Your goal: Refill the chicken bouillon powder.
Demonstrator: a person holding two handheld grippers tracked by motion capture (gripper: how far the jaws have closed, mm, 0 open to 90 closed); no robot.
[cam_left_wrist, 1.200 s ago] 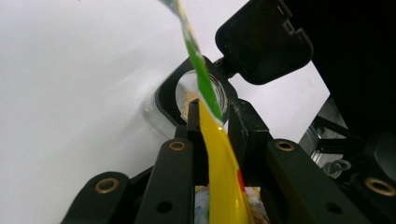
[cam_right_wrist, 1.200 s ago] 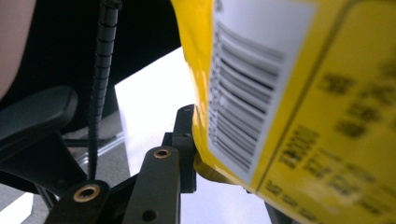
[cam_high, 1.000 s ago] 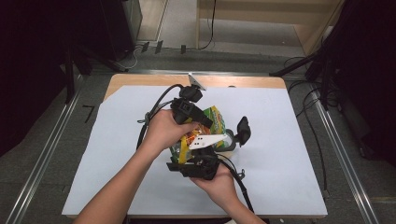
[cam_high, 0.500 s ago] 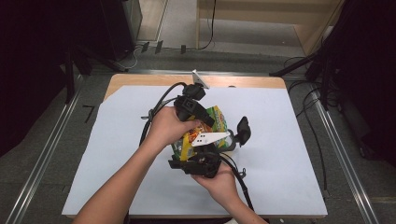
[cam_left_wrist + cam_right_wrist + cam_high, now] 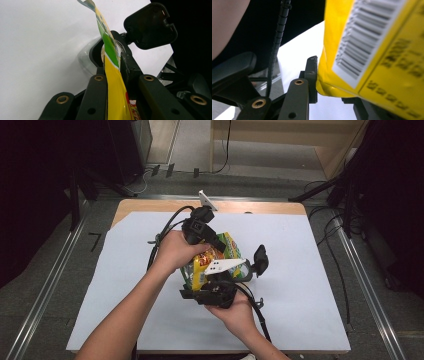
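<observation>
A yellow and green snack bag point(image 5: 222, 251) is held above the middle of the table between both hands. My left gripper point(image 5: 219, 247) reaches in from the far left and is shut on the bag's point(image 5: 110, 50) thin edge. In the left gripper view the film runs straight up between the jaws of the left gripper point(image 5: 113, 75). My right gripper point(image 5: 225, 272) comes from below, nearer the person. In the right gripper view the bag's barcode side point(image 5: 374, 50) sits between the jaws of the right gripper point(image 5: 332, 86), and one pad point(image 5: 312, 75) presses on its lower corner.
A white sheet point(image 5: 300, 295) covers the wooden table point(image 5: 150, 205). Cables trail from both grippers across the sheet. Metal rails point(image 5: 365, 290) and loose cables run along the floor on both sides, and dark equipment stands at the back.
The left hand and its gripper have edged slightly toward the far side with the bag. The right hand has kept still.
</observation>
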